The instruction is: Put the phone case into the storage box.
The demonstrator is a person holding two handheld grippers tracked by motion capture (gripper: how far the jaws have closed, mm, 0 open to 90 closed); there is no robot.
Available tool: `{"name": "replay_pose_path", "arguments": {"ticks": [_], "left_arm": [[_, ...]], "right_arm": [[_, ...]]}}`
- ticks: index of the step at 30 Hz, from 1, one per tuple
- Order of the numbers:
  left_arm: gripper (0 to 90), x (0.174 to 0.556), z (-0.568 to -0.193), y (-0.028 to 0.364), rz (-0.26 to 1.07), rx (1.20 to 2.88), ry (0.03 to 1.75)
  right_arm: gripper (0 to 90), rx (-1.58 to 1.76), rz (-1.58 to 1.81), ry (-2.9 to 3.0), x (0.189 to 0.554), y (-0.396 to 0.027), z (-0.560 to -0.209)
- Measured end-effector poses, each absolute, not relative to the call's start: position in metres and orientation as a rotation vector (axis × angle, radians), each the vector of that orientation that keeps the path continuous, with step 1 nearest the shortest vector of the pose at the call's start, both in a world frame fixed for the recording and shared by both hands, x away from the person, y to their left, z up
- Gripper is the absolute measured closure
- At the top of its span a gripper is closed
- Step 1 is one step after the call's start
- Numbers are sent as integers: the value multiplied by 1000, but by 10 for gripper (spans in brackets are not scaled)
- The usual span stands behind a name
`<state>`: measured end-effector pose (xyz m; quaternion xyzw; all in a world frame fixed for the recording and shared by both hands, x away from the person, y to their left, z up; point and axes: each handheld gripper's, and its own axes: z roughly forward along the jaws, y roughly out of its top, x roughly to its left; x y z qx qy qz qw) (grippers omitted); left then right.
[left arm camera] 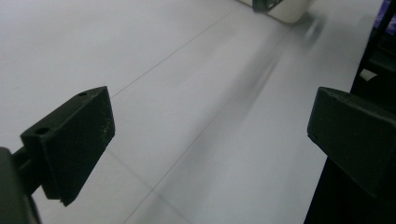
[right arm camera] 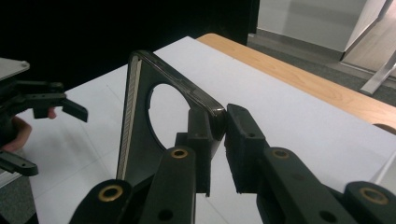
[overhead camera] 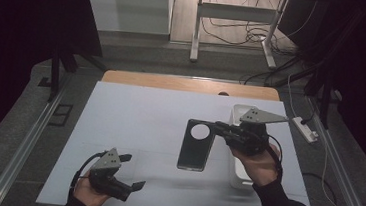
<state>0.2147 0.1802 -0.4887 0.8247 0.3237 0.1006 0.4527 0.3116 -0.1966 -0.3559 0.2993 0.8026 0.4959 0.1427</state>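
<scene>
Dark phone case [overhead camera: 196, 145] in right hand-held gripper [overhead camera: 220, 128]

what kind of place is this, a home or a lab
Most likely a lab or recording setup: a white-topped table boxed in by dark curtains, metal floor rails, and loose cables around a stand behind.

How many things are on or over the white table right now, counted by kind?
Dark phone case with a round hole, held in the right claw: 1
White box: 1
Hand-held claws, counting the open left claw: 2
Total: 4
</scene>
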Motion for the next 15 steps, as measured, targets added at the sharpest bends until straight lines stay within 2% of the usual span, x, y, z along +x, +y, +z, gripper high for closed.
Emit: {"name": "replay_pose_path", "arguments": {"ticks": [15], "left_arm": [[0,189,-493,214,355,1983,950]], "right_arm": [[800,900,1428,2258,327,-215,-342]]}}
